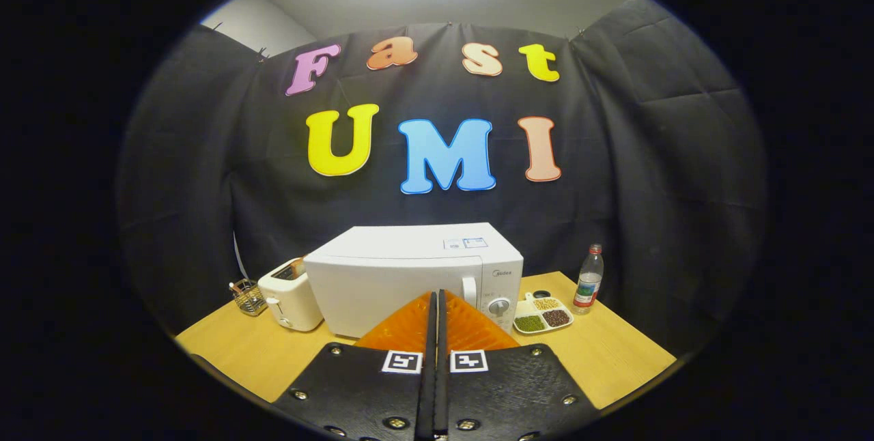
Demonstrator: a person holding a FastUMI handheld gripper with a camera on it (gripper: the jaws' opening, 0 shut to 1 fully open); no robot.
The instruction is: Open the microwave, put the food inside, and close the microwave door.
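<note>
Your fingers (437, 304) are pressed together with nothing between them, and they point straight at the front of the microwave (410, 277), held back from it and somewhat above the surface (614, 352). The microwave's door is closed, its handle (469, 291) standing just ahead of the fingertips and slightly to their right, with the dial (499, 306) beside it. The food sits in a divided dish (543, 316) on the surface just right of the microwave, well short of the water bottle (588, 280).

You look to be at the very start: opening the door comes first and has not begun. For that you will probably need to part the fingers, move in toward the handle, and either hook it or close on it before pulling outward.

You are holding the tool level and centred, aimed squarely at the door. To the left of the microwave stand a toaster (290, 301) and a small wire basket (247, 296), both clear of your path.
</note>
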